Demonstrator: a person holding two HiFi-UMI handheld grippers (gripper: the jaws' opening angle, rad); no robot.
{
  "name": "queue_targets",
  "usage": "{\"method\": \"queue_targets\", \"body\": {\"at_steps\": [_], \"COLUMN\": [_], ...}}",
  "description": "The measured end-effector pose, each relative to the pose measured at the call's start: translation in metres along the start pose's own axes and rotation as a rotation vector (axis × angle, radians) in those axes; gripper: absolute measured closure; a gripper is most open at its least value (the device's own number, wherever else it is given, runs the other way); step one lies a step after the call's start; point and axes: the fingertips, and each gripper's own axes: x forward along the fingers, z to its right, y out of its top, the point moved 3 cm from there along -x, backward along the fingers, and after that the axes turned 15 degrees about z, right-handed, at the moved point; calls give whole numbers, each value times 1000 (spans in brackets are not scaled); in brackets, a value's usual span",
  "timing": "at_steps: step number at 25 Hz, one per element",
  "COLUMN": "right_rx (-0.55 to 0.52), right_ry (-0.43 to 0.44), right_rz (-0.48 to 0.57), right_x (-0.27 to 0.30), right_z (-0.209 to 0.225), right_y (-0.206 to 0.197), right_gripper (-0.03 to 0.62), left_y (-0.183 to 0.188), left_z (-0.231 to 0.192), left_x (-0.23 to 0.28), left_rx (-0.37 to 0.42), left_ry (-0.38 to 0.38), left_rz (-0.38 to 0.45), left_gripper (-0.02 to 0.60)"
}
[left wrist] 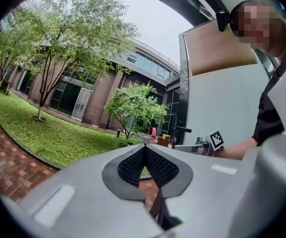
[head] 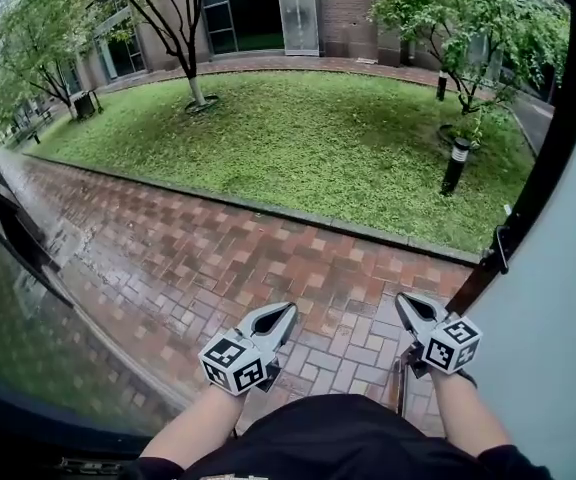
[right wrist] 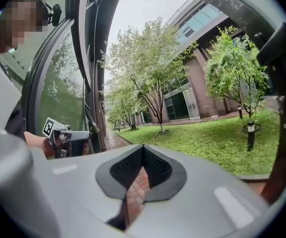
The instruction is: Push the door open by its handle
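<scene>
The door (head: 558,358) stands at the right of the head view as a pale grey leaf with a black edge, already swung well outward over the brick path (head: 198,258). Its handle (head: 501,249) is mounted at that black edge, ahead of and to the right of the right gripper (head: 404,304). The two are apart and no contact is made. The left gripper (head: 286,314) is held further left, near the middle of the opening, so the right gripper is judged clearly the nearer.

Both grippers are pressed together at the tips with nothing between the pads (each gripper view shows the ribbed pads meeting at a point over open ground).

The long axis of the handle is best read in the left gripper view. There it is seen as a short, roughly level black lever projecting from the door's edge, just beyond the right gripper. In the head view the same lever is foreshortened to a small loop, and its direction cannot be told. In the right gripper view it appears high at the right border, so a push is judged to call for a move forward and to the right.
</scene>
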Motion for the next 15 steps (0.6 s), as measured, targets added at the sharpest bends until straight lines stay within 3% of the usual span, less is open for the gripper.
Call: {"method": "queue_targets", "body": {"at_steps": [7, 15], "right_rx": [-28, -8], "right_ry": [-5, -54], "right_rz": [14, 35], "right_x": [-29, -94], "right_z": [-67, -211], "right_y": [-5, -25], "right_gripper": [593, 594], "left_y": [5, 30], "left_z": [49, 119], "left_x": [-65, -203], "left_rx": [-12, -45], "left_ry": [-60, -170], "left_rz": [12, -54], "left_gripper": [585, 586]}}
